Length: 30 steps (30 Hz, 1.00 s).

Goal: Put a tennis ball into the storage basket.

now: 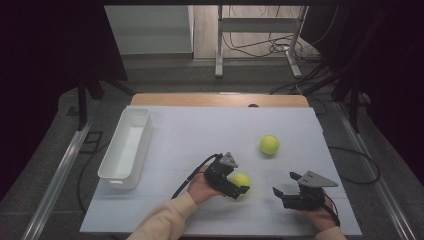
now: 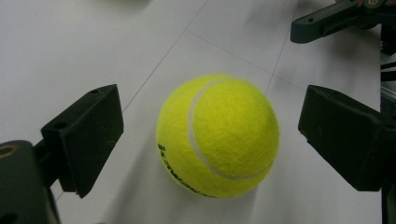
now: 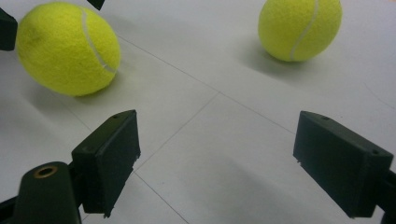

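Two yellow tennis balls lie on the white table top (image 1: 190,135). The near ball (image 1: 243,179) (image 2: 217,135) sits on the table between the jaws of my left gripper (image 1: 238,178) (image 2: 211,135), which is open with a gap on each side of the ball. The far ball (image 1: 269,145) (image 3: 300,29) rests alone further back and to the right. My right gripper (image 1: 285,184) (image 3: 215,154) is open at the front right with only bare table between its jaws. It points toward the near ball (image 3: 68,49).
A long white bin (image 1: 125,147) stands empty at the left side of the table. One jaw of the right gripper (image 2: 327,19) reaches in at the top right of the left gripper view. Cables and a metal frame lie on the floor beyond the table.
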Motion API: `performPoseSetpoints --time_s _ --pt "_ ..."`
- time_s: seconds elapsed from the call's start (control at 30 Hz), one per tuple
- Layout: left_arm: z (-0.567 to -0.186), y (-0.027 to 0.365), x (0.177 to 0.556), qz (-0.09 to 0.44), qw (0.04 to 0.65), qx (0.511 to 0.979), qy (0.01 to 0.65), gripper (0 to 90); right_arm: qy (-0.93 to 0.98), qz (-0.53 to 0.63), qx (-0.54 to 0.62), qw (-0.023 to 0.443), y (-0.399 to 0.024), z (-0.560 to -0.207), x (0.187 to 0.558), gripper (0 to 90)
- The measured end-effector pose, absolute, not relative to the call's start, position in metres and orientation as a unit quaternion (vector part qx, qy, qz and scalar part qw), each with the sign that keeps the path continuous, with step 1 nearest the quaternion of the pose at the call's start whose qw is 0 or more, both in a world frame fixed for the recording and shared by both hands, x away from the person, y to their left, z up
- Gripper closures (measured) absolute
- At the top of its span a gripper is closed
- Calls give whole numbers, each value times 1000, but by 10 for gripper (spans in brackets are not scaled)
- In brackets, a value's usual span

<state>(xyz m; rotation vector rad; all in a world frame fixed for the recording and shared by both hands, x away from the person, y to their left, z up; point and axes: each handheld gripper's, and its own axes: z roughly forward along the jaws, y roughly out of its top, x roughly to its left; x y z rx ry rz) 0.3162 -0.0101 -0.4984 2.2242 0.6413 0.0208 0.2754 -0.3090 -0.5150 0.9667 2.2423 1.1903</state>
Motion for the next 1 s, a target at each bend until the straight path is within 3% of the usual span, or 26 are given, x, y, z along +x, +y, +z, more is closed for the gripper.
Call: performPoseSetpoints --time_s 0.8,1.0 --pt "-509 -17 319 -6 378 889 258 80 808 427 346 212 -309 -516 276 149" --pt "-509 -17 319 -14 382 890 250 213 808 426 346 212 -309 -515 276 149"
